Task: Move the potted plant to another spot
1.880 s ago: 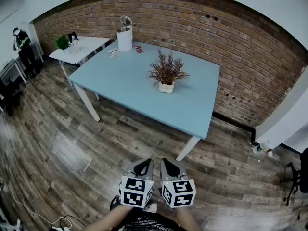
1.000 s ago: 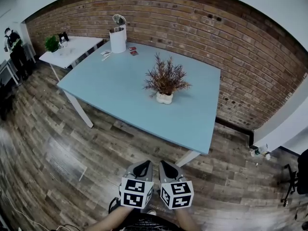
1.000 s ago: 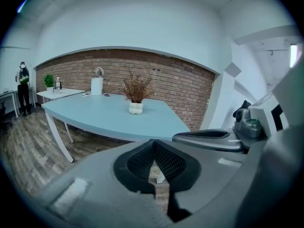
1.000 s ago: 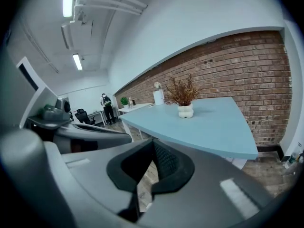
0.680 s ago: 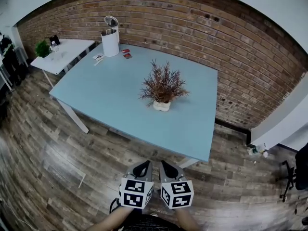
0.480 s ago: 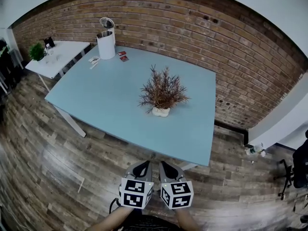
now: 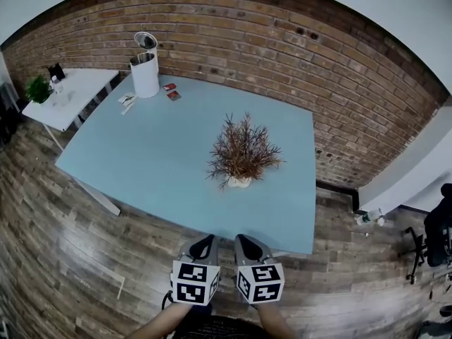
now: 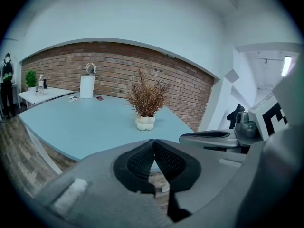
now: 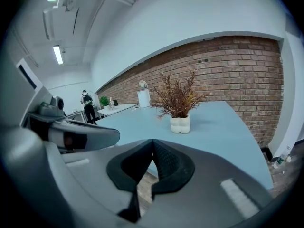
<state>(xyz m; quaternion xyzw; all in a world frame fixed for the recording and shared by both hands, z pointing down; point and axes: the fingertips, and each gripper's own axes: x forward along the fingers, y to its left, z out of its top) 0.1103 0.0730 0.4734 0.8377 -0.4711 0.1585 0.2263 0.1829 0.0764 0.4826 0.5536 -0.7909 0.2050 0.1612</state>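
The potted plant [image 7: 241,155], dry reddish-brown twigs in a small lumpy white pot, stands on the light blue table [image 7: 162,147] right of its middle. It also shows ahead in the left gripper view [image 8: 146,102] and the right gripper view [image 9: 179,104]. My left gripper [image 7: 204,243] and right gripper [image 7: 242,241] hang side by side over the floor, just short of the table's near edge. Both are shut with nothing between the jaws, and both are well short of the plant.
A white canister [image 7: 145,72] with a round lid and small red packets [image 7: 170,92] sit at the table's far left corner. A white side table [image 7: 67,96] with a green plant [image 7: 37,89] stands left. A brick wall [image 7: 282,55] runs behind; a black chair [image 7: 438,239] stands at the right.
The table and plant have drawn closer and lower in the head view as I walk forward. Both grippers stay side by side and shut, now at the table's near edge.
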